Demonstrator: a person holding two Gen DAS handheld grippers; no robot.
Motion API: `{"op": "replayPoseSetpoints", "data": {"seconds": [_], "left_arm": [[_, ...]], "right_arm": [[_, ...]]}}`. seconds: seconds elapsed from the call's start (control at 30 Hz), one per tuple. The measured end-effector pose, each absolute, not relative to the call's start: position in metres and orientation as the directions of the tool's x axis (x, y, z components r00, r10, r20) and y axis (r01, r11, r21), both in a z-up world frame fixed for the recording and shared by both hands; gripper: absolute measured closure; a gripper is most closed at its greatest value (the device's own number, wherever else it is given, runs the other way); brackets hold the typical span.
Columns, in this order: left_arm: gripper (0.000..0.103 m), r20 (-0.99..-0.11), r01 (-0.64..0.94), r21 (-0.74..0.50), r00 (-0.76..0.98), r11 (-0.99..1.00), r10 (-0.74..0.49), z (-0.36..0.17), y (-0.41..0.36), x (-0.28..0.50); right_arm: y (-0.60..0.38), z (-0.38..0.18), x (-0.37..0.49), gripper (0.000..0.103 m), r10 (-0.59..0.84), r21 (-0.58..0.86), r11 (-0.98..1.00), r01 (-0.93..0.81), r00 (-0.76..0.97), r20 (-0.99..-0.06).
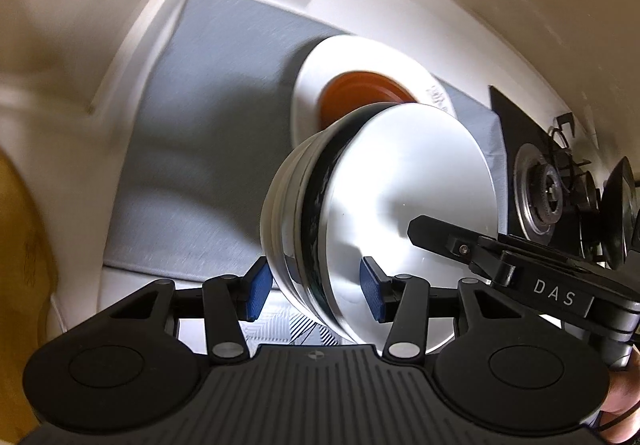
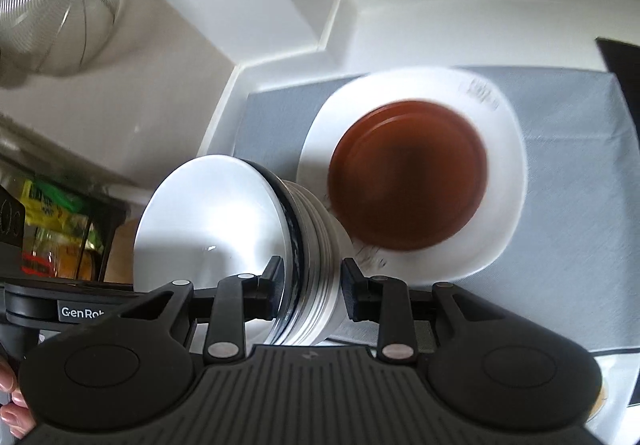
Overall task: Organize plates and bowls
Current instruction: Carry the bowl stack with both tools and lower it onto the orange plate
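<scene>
Item: stack of nested white ceramic bowls, one with a dark rim (image 1: 360, 205), carried tilted on its side in the air above the grey cloth mat (image 1: 200, 149) on the white countertop (image 1: 120, 57).

Left gripper (image 1: 316, 287): blue pads on either side of the stack's rims, one outside, one inside the top bowl; clenched on the stack as far as I can see (contact at the outer pad is not quite clear).

Right gripper (image 2: 310, 291): grasping the same stack from the opposite rim, jaws straddling the walls. Two grips look sensible for a heavy, slippery load.

Item: brown round glazed plate (image 2: 408, 175), resting centred on a white square plate with rounded corners (image 2: 508, 149), which sits toward the mat's far edge, near the counter's back corner. Plates are grouped by size, smaller on larger.

Nearby: gas hob burner (image 1: 540, 193) past the mat's edge; wire mesh strainer (image 2: 56, 1) hanging on the wall.

Judgement: the bowls are likely bound for the mat, beside or on the plates.
</scene>
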State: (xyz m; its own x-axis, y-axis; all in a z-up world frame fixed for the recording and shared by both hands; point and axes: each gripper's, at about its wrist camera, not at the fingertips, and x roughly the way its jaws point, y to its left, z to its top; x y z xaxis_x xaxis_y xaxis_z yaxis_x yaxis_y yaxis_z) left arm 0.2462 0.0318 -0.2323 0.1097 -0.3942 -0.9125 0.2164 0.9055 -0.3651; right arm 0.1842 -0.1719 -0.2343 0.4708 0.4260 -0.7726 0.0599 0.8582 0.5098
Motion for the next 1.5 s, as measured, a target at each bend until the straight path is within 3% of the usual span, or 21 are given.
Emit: {"op": "replayPoseSetpoints", "data": {"seconds": [0.73, 1.5], "left_arm": [[0.051, -0.893, 0.286, -0.404, 0.085, 0.869, -0.443, -0.216, -0.017, 0.300], [0.051, -0.913, 0.300, -0.375, 0.046, 0.877, -0.406, -0.266, -0.050, 0.328]], "right_arm": [[-0.231, -0.213, 0.227, 0.068, 0.328, 0.475, 0.869, 0.138, 0.557, -0.763], [-0.256, -0.279, 0.255, 0.067, 0.313, 0.483, 0.846, 0.224, 0.524, -0.792]]}}
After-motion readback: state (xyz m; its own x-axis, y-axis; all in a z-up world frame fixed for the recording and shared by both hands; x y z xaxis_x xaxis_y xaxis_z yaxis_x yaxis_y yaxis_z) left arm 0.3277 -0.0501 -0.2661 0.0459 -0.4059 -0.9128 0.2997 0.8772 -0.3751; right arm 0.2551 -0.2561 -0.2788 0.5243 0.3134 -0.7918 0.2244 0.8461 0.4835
